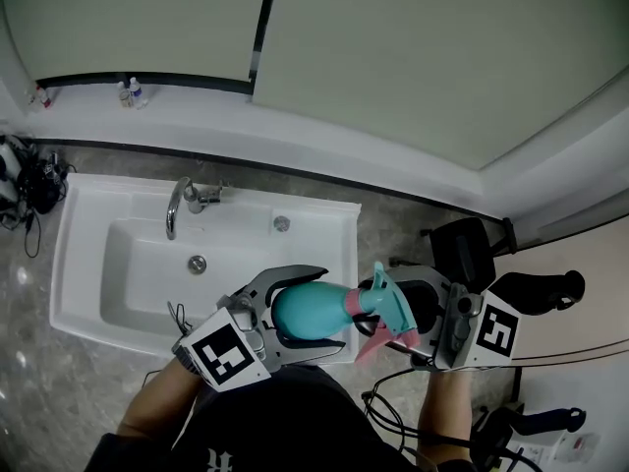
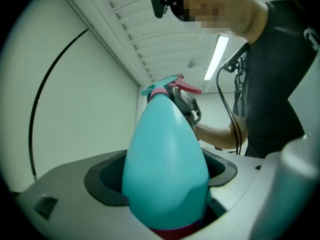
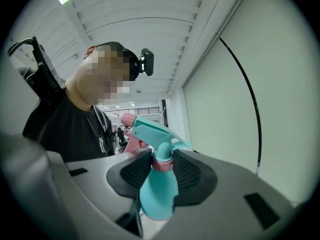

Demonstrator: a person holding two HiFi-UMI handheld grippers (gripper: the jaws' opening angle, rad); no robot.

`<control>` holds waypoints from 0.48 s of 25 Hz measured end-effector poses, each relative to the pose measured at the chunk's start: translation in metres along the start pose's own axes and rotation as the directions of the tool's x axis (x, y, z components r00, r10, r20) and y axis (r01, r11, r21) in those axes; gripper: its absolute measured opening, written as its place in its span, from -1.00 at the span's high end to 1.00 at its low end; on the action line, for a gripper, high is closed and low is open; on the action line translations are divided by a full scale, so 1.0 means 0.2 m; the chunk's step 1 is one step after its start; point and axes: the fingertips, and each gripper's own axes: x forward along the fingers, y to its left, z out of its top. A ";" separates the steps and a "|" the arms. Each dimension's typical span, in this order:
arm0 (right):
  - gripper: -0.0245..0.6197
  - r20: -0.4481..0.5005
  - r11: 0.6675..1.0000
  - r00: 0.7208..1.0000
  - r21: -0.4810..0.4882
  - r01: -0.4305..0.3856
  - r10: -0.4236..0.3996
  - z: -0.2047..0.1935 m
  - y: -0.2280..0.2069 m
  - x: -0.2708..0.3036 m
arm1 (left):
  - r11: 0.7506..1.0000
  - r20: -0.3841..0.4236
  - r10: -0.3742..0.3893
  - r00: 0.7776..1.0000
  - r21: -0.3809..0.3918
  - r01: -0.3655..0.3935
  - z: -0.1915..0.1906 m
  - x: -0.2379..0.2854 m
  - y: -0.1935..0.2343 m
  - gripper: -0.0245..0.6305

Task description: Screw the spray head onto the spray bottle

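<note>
Right now I have both tools on the job, held up off the sink (image 1: 77, 264) and close to my operator's chest. The left hand-held gripper (image 1: 332, 309) is clenched on the fat teal body of the spray bottle (image 1: 300, 313). Its two black pads press on opposite sides of the bottle, and the pink base sits back between them. The bottle lies level, base to the left and neck to the right, just near of the sink's near right corner.

The spray head (image 1: 385, 298) sits on the bottle's neck at the right end. Its teal top points to the far side and its pink trigger (image 1: 369, 348) hangs toward the near side. From the other side the right hand-held gripper (image 3: 162, 171) has closed on the head's pink collar (image 3: 162, 164). One black pad lies against each side of the collar, with the bottle's body running away beyond them.

Farther off, the faucet (image 1: 182, 205) stands at the sink's far edge and the drain (image 1: 198, 263) shows in the basin. Two small bottles (image 1: 133, 93) stand on the ledge at the far left. A tangle of cables (image 1: 29, 180) lies left of the sink.
</note>
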 end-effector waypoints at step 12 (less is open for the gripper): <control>0.50 0.023 1.000 1.000 0.019 0.007 -0.007 -0.06 -0.03 -0.02 | 0.999 -0.041 -0.003 0.999 0.040 0.005 -0.05 0.00 0.02 -0.35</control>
